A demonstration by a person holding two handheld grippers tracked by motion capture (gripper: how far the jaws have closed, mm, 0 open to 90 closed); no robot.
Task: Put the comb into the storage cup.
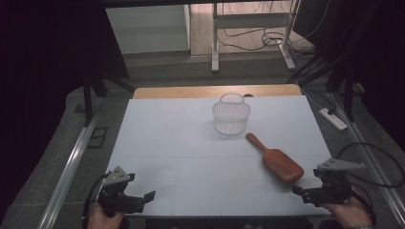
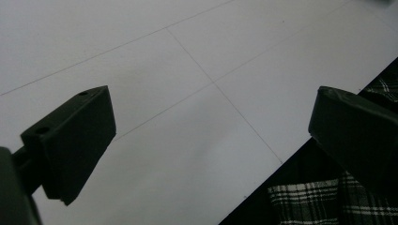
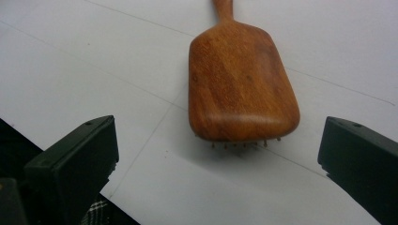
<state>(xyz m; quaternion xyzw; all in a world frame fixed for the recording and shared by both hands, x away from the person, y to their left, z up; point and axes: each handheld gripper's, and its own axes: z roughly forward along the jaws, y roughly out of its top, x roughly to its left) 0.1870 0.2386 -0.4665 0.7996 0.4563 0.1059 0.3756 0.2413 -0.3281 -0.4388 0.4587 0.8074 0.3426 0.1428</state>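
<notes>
The flat reddish-brown wooden paddle hairbrush (image 1: pixel 278 161) lies bristle-side down on the white counter (image 1: pixel 191 157), in the lower right of the high view, its narrow handle pointing up and left toward the white perforated plastic basket (image 1: pixel 231 114) at the upper centre; brush and basket lie apart. In the right gripper view the broad rounded head of the brush sits in the upper middle of the frame, with short pegs peeking out beneath its near edge.

By its look the brush is stiff, light and not fragile. The polished back seems smooth, so a pinch across the wide head could slip; the slim handle, or the neck where it meets the head, looks the surer place to take hold, with the jaws closing across its width. The pegs keep the body slightly off the counter, which may leave room for a lower jaw.

The right gripper (image 1: pixel 310 192) rests at the lower right of the high view, held low by the hand, aimed left toward the brush head and near it, jaws wide apart. The left gripper (image 1: pixel 143 198) sits at the lower left edge, well away from the brush, pointing right over bare counter, jaws also spread with nothing between them.
</notes>
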